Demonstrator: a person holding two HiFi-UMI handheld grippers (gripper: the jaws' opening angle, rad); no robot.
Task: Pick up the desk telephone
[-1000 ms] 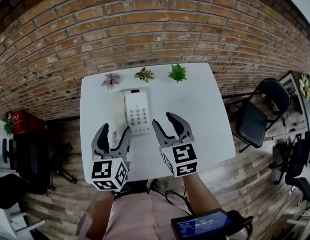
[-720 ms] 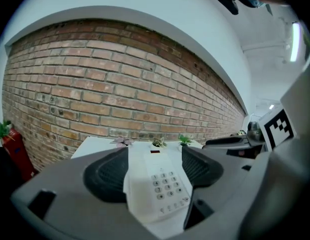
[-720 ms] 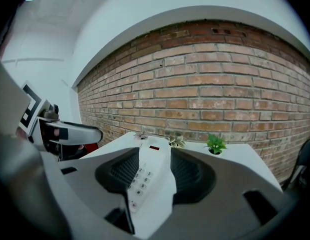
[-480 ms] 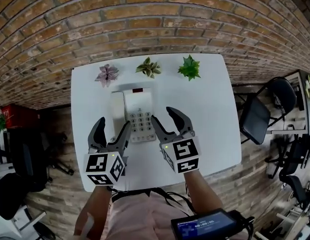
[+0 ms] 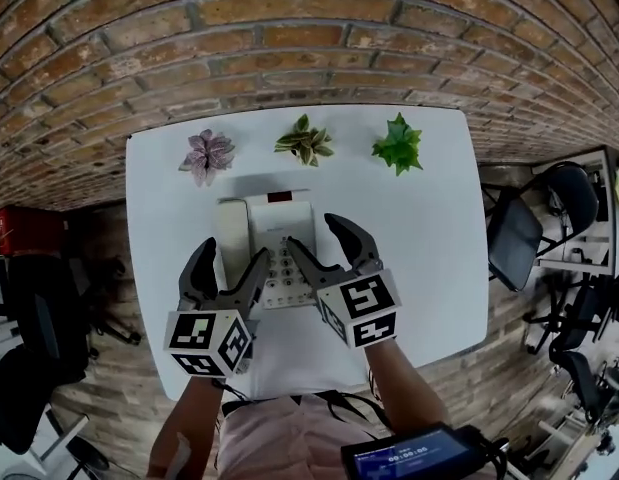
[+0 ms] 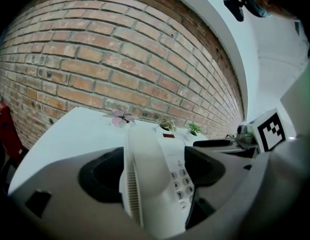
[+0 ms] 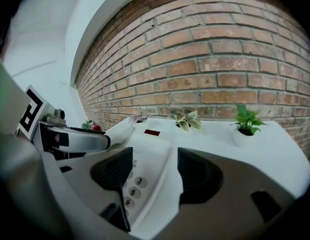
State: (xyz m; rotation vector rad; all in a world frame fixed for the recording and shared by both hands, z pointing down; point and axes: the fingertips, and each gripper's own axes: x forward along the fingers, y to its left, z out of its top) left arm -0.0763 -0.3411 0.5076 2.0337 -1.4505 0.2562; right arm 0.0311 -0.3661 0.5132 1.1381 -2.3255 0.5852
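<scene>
Both claws have dropped and moved forward in the last second. Then they hung short of the desk telephone (image 5: 280, 211), over the near part of the white table (image 5: 429, 218); now each one straddles a side of it. The left claw (image 5: 231, 258) has just been opening its jaws and stands wide, with the handset (image 5: 232, 230) and the phone's left edge between them and neither pad pressing. The right claw (image 5: 314, 236) has likewise just been opening and stands wide, its inner jaw above the keypad (image 7: 130, 186) and its outer jaw over the table just past the phone's right edge; it grips nothing. The telephone lies flat on the table, between the two claws and reaching ahead of their tips, its handset in the cradle. We judge the approach nearly done. What remains is to settle the jaws round both edges, close them and lift together, kept level so the handset does not slide off.
</scene>
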